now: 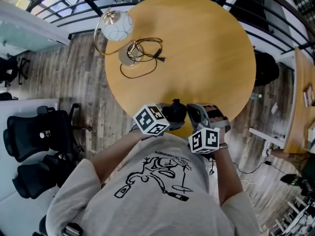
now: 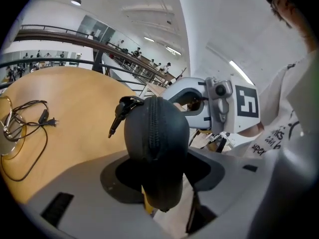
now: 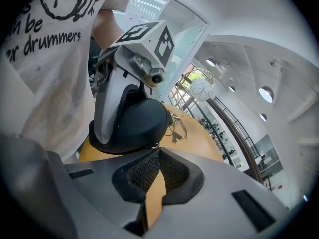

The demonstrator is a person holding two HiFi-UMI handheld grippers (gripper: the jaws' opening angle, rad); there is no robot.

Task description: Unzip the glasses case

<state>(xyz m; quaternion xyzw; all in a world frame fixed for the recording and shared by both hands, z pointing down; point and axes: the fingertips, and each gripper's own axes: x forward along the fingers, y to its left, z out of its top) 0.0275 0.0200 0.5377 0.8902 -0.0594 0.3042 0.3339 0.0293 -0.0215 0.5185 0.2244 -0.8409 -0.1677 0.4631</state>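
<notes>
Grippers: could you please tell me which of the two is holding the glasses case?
The left gripper: the black glasses case is clamped between its spread jaws. The right gripper has its jaws shut together, tips at the case's edge.

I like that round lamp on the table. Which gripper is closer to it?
Left. The left gripper, holding the glasses case, sits on the lamp's side; the right gripper is beyond it, farther away.
</notes>
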